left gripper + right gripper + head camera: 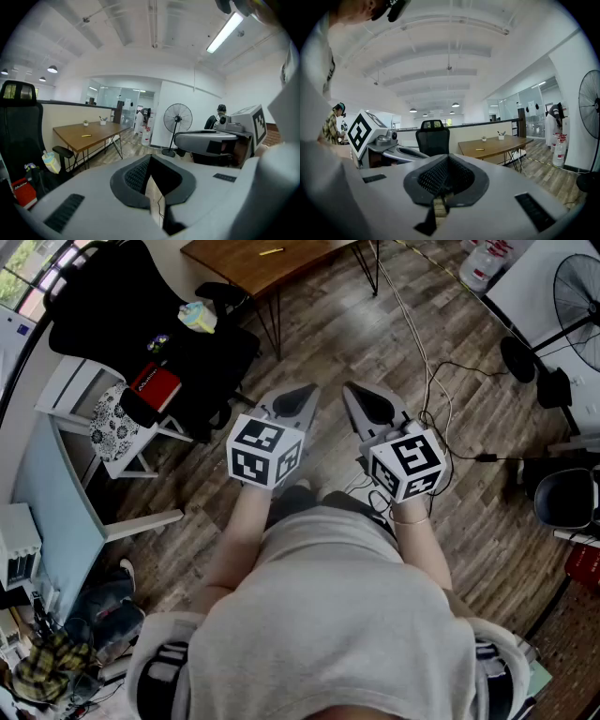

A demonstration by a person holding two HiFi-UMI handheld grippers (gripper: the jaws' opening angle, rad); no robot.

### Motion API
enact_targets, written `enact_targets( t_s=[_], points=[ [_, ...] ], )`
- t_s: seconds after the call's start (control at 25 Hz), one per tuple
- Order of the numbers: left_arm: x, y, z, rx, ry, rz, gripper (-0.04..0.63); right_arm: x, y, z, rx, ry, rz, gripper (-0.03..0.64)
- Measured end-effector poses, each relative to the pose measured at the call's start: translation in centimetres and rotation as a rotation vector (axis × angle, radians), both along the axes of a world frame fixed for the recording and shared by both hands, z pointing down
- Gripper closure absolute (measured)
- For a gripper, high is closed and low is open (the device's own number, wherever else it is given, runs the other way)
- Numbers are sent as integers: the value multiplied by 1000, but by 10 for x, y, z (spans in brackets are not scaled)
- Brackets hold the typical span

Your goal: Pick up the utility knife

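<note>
1. A person stands on a wood-plank floor [309, 324], holding the left gripper [302, 395] and the right gripper [356, 395] side by side at waist height. Both point forward and slightly down.
2. The utility knife is not within reach. A small yellow object [272, 251] lies on the bare top of a wooden table [234, 268] well ahead. It is too small to identify with certainty, but it is probably the knife. Nothing else lies near it on that part of the table.
3. A black office chair [122, 306] stands just left of the table, and cables trail across the floor to the right.
4. The step in hand appears to be the approach. To do it well, the person should walk up to the table, keeping clear of the chair and the cables. One gripper should spread before it comes down and should line up across the narrow width of the knife's handle. It should close low enough to catch a thin object lying flat.
5. The left fingers [133, 176] are pressed together, with only a thin slit between them. They hold and touch nothing.
6. The right fingers [431, 178] also meet at their tips and are empty.
</note>
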State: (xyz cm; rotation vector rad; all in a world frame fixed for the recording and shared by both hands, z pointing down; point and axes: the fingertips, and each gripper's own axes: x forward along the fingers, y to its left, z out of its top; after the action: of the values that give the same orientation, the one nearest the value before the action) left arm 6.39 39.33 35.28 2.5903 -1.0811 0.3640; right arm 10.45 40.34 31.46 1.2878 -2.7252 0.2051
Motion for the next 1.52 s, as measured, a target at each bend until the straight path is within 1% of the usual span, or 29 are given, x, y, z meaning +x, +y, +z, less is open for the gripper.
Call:
enact_targets(
  t_s=[0.16, 0.68, 0.88, 1.12, 1.2, 1.32, 1.4, 1.44, 1.48, 1.52],
  points=[
    [-3, -5, 2, 1, -8, 11, 581, -5, -4, 2, -2, 1, 0, 607],
    [-23, -12, 2, -7, -21, -6, 581, -26, -9, 3, -1, -12, -35, 607],
    [-22, -13, 1, 6, -28, 1, 581, -30, -8, -2, 1, -62, -48, 607],
    [-11, -9, -5, 62, -27, 38, 581, -24, -8, 4, -16, -77, -62, 607],
    [-10, -11, -3, 70, -38, 26, 581, -22, -9, 6, -20, -78, -63, 607],
    [-9, -13, 1, 87, -83, -27, 581, -14, -9, 8, -24, -77, -64, 607],
    [-6, -12, 3, 92, -96, -48, 580, -6, -9, 10, -26, -81, -61, 607],
    [-4, -11, 3, 91, -92, -50, 574, -3, -9, 11, -28, -84, -59, 607],
    [-2, -11, 4, 88, -85, -50, 517, 1, -9, 13, -31, -88, -57, 607],
    [-1, -10, 4, 86, -79, -52, 508, 3, -10, 15, -36, -91, -56, 607]
  ],
)
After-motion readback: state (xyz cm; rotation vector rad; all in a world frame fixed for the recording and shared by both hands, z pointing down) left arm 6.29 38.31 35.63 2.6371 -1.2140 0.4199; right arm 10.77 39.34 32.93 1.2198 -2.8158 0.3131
